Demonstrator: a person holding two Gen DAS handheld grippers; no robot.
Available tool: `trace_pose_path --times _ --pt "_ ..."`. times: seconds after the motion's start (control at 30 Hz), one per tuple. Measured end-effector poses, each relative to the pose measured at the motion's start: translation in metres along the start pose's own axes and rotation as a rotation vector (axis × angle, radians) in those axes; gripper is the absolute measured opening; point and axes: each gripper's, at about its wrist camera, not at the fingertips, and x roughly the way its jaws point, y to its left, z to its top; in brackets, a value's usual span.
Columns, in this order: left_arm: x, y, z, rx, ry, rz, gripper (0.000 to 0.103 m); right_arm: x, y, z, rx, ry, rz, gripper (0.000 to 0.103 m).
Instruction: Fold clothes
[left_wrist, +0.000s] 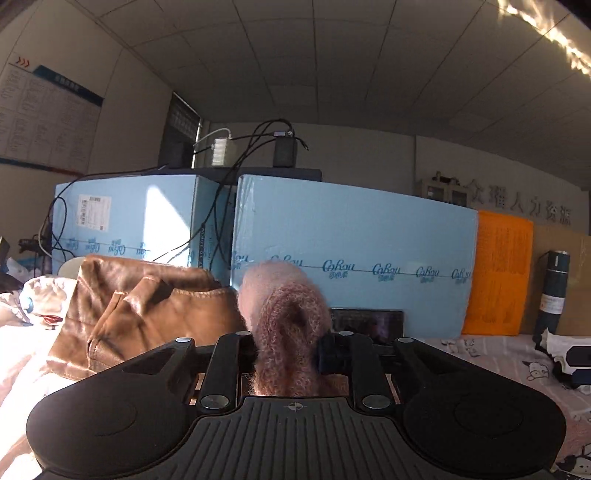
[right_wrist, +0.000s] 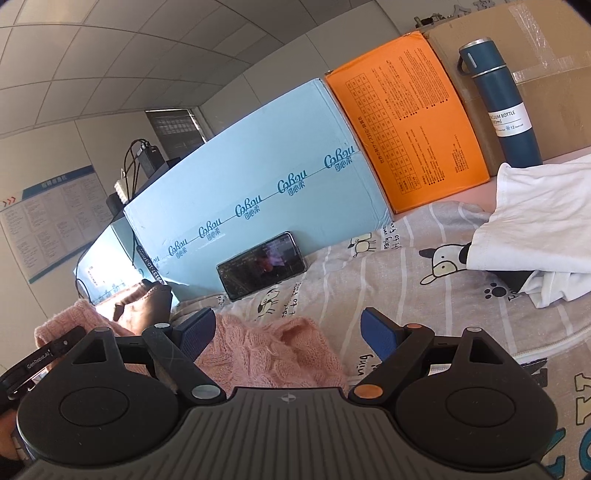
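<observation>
A fuzzy pink knit sweater (left_wrist: 284, 325) is bunched up between the fingers of my left gripper (left_wrist: 286, 350), which is shut on it and holds a fold lifted above the bed. In the right wrist view the same sweater (right_wrist: 269, 354) lies on the cartoon-print bedsheet (right_wrist: 424, 295). My right gripper (right_wrist: 290, 332) is open, its blue pads either side of the sweater's edge, just above it. The left gripper's body shows at the left (right_wrist: 55, 350) in the right wrist view.
A brown leather jacket (left_wrist: 140, 314) lies left of the sweater. White clothes (right_wrist: 535, 229) lie at the right. Blue boxes (left_wrist: 351, 240), an orange box (right_wrist: 406, 122), a blue vacuum bottle (right_wrist: 502, 107) and a phone (right_wrist: 262, 264) line the back.
</observation>
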Motion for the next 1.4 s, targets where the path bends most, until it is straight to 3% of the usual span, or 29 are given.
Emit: trace_pose_path --times 0.17,0.27,0.33,0.4,0.5,0.6,0.67,0.77,0.83,0.93,1.0,1.13,1.27,1.3,1.33,1.37,1.4 --pt "0.003 -0.051 -0.003 0.072 -0.005 -0.216 0.023 -0.002 -0.003 0.001 0.037 0.009 0.054 0.085" --pt "0.004 -0.049 -0.007 0.053 0.036 -0.312 0.028 -0.005 -0.005 0.002 0.057 0.014 0.106 0.085" --pt "0.005 -0.047 -0.01 0.037 0.063 -0.375 0.038 -0.005 -0.005 0.002 0.07 0.029 0.166 0.085" --pt "0.005 -0.044 -0.013 0.02 0.091 -0.438 0.064 -0.004 -0.005 0.001 0.083 0.049 0.214 0.085" --pt "0.006 -0.039 -0.017 -0.005 0.132 -0.533 0.085 -0.003 -0.003 0.001 0.098 0.078 0.267 0.085" --pt "0.007 -0.035 -0.022 -0.03 0.173 -0.628 0.098 0.0 0.0 -0.001 0.104 0.111 0.285 0.085" --pt "0.008 -0.032 -0.025 -0.047 0.201 -0.691 0.098 -0.001 0.001 -0.001 0.104 0.126 0.307 0.085" --pt "0.005 -0.002 -0.023 -0.1 0.196 -0.615 0.101 -0.002 0.004 -0.002 0.109 0.137 0.368 0.086" --pt "0.003 0.019 -0.021 -0.136 0.191 -0.556 0.102 -0.004 0.007 -0.002 0.118 0.143 0.413 0.095" --pt "0.012 0.037 -0.024 -0.133 0.258 -0.377 0.102 0.009 0.016 -0.003 0.183 0.244 0.424 0.096" --pt "0.02 0.041 -0.029 -0.113 0.308 -0.314 0.102 0.016 0.023 -0.005 0.221 0.292 0.408 0.096" --pt "0.03 0.031 -0.036 -0.015 0.375 -0.317 0.102 0.036 0.036 -0.005 0.278 0.344 0.328 0.097" --pt "0.045 0.022 -0.037 -0.011 0.418 -0.378 0.102 0.057 0.049 -0.011 0.269 0.402 0.244 0.093" --pt "0.048 0.02 -0.037 -0.025 0.426 -0.401 0.102 0.058 0.049 -0.014 0.246 0.395 0.218 0.08" --pt "0.05 0.018 -0.038 -0.043 0.434 -0.427 0.102 0.059 0.05 -0.017 0.222 0.389 0.192 0.057" --pt "0.052 0.015 -0.038 -0.06 0.442 -0.448 0.102 0.059 0.05 -0.02 0.201 0.382 0.168 0.045" --pt "0.055 0.013 -0.038 -0.077 0.451 -0.468 0.102 0.059 0.045 -0.022 0.201 0.375 0.171 0.026"
